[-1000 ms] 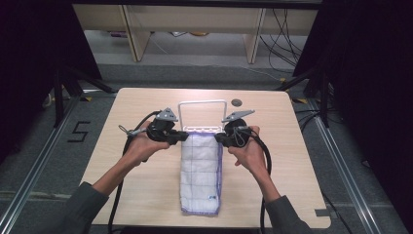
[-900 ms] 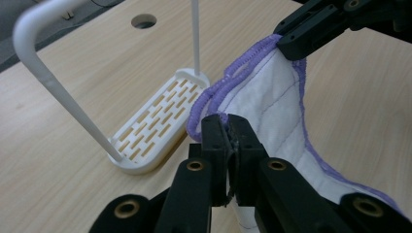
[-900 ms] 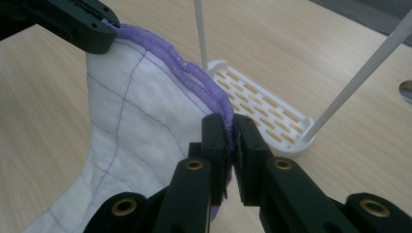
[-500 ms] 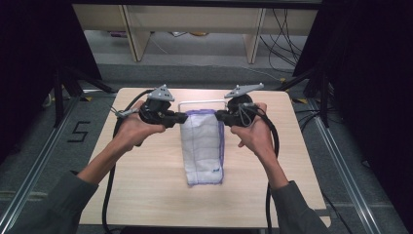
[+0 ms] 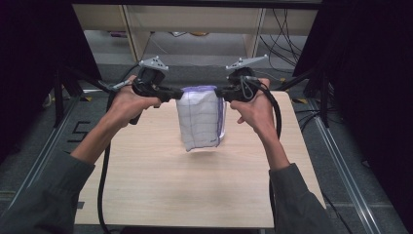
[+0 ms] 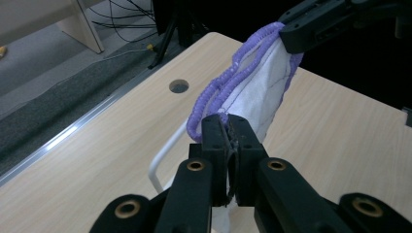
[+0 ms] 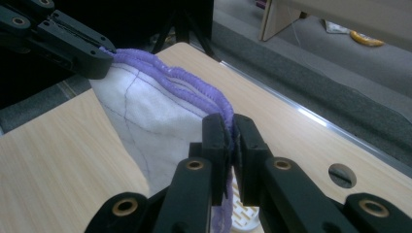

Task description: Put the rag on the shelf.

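High view: the cloth (image 5: 200, 118), which lay flat on the tabletop (image 5: 160, 185) a second ago, now hangs clear above it, folded double, with its lower edge off the wood. Both hands have risen. The left gripper (image 5: 176, 93) has its fingers clamped on one top corner of the cloth; the right gripper (image 5: 220, 92) has its fingers clamped on the other, and the purple hem (image 6: 228, 77) runs between them. A white wire rack (image 6: 165, 155) sits on the tabletop under the cloth. The tabletop is pale wood with a round hole (image 6: 179, 86) near its far edge. Beyond it are a grey floor, loose cables (image 5: 285, 22) and light wooden shelving (image 5: 195, 17); dark curtains flank the frame.
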`<state>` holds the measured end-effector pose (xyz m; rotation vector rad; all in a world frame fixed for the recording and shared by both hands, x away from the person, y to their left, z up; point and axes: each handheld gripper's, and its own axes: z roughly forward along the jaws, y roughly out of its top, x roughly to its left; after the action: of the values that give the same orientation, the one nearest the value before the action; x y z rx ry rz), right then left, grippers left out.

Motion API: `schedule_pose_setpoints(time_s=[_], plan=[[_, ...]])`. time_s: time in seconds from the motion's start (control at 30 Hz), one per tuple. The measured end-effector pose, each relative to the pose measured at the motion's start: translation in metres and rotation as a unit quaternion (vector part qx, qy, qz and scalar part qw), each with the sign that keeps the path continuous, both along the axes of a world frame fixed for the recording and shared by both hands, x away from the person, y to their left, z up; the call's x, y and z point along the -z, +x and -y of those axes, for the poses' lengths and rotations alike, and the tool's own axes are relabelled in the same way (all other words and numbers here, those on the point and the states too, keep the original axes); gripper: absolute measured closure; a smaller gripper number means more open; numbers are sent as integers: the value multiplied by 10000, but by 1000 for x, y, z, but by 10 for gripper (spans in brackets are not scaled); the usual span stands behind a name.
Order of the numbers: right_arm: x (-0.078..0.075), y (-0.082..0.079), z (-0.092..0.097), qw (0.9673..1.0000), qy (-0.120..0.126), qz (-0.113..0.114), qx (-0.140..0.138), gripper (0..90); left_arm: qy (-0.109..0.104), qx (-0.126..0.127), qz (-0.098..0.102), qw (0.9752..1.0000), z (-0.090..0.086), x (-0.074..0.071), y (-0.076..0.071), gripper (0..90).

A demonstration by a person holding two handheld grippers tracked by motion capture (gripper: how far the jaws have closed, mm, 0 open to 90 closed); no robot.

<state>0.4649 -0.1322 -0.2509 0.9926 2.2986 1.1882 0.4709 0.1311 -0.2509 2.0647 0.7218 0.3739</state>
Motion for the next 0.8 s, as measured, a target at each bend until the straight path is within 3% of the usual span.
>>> schedule_pose_setpoints(time_s=[0.23,0.37,0.5,0.7,0.8], plan=[[-9,15,-3,9998,60,-114,174,852,-55,-151,6,9999,0,-12,14,865],[-13,27,-1,9996,127,-52,237,853,-72,-229,-30,9997,3,-16,24,865],[-13,40,-1,9990,251,-154,333,852,-73,-317,-82,9994,6,-17,35,864],[-10,60,-1,9983,236,-188,493,852,-231,-462,-170,9985,10,-15,56,864],[-7,70,-1,9974,354,-247,572,851,-309,-567,-210,9977,10,-13,65,864]])
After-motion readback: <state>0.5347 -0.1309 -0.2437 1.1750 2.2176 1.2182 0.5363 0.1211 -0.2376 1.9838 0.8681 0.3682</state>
